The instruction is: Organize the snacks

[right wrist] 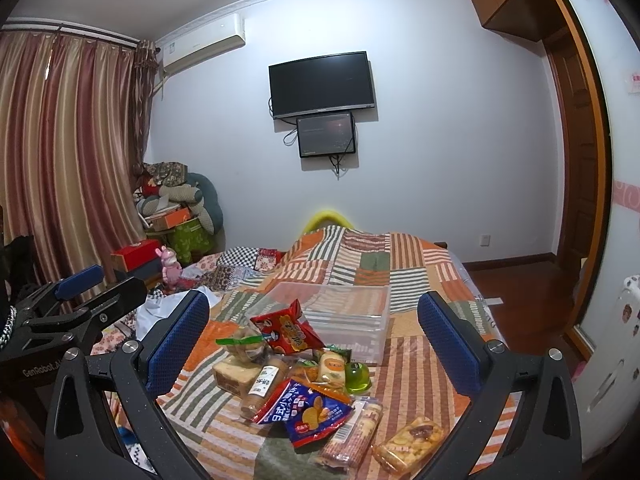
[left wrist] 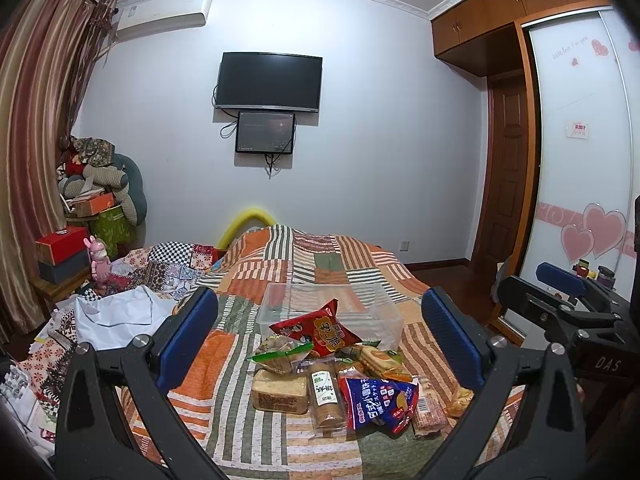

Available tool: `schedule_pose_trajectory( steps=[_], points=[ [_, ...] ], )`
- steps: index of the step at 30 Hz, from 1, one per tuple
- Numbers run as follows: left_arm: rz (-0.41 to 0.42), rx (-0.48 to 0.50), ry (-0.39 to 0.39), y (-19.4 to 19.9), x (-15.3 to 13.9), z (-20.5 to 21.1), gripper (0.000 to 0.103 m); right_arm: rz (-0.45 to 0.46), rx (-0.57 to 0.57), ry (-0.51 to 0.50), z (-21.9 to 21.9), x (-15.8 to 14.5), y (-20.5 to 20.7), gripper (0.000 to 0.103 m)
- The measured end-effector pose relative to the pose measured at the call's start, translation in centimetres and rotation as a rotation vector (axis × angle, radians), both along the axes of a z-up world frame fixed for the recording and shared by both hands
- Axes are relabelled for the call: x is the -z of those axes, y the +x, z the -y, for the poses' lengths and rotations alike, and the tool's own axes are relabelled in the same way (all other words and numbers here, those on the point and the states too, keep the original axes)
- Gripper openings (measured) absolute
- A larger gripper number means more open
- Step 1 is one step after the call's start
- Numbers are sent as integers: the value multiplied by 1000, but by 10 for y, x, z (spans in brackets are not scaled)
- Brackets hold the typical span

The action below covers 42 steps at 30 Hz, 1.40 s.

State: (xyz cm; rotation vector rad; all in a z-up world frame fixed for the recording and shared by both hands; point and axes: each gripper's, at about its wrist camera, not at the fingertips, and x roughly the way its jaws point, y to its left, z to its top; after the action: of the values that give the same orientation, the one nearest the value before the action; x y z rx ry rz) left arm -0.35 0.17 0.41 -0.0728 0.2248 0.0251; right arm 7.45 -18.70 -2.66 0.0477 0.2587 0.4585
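the left hand-held gripper (left wrist: 318,334) sits nearest the lens, its blue pads spread wide and grasping nothing; the right hand-held gripper (right wrist: 312,334) is likewise released and empty, seen at 3 o'clock in the left wrist view. both hover above the bed (left wrist: 240,380), short of the snacks.

the bed is the biggest risk: its patchwork quilt is soft and uneven, so a downward press would likely sink and tip packets instead of pinning them. the clear plastic bin (left wrist: 384,316), at 12 o'clock from the pile, is light and empty; a nudge from a finger or a dropped packet could slide it back across the quilt. its near wall is touched by the red chip bag (left wrist: 316,330), which leans against it, so pulling that bag might drag the bin or topple it onto the heap.

the snacks lie heaped just before the bin. the blue chip bag (right wrist: 308,410) overlaps its neighbours, and lifting it may scatter them. the bread pack (left wrist: 280,390) at 9 o'clock of the heap is soft and could be crushed by a hard squeeze. the small green jelly cup (right wrist: 358,376) is round and might roll. the cracker sleeve (right wrist: 352,434) and nut pack (right wrist: 412,442) lie at 5 o'clock, nearer the bed's right edge, where a slip could send them to the floor.

open room lies left of the heap on bare quilt; the right side is tighter.
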Motion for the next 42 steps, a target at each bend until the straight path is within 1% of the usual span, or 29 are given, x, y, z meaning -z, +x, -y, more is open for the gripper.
schedule_pose_trajectory(
  steps=[37,42],
  points=[
    [-8,5,-5,2,1,1,103,-14,-19,12,1,-2,0,103],
    [-9,31,-23,3,1,-1,103,-38,-11,10,2,0,5,103]
  ],
)
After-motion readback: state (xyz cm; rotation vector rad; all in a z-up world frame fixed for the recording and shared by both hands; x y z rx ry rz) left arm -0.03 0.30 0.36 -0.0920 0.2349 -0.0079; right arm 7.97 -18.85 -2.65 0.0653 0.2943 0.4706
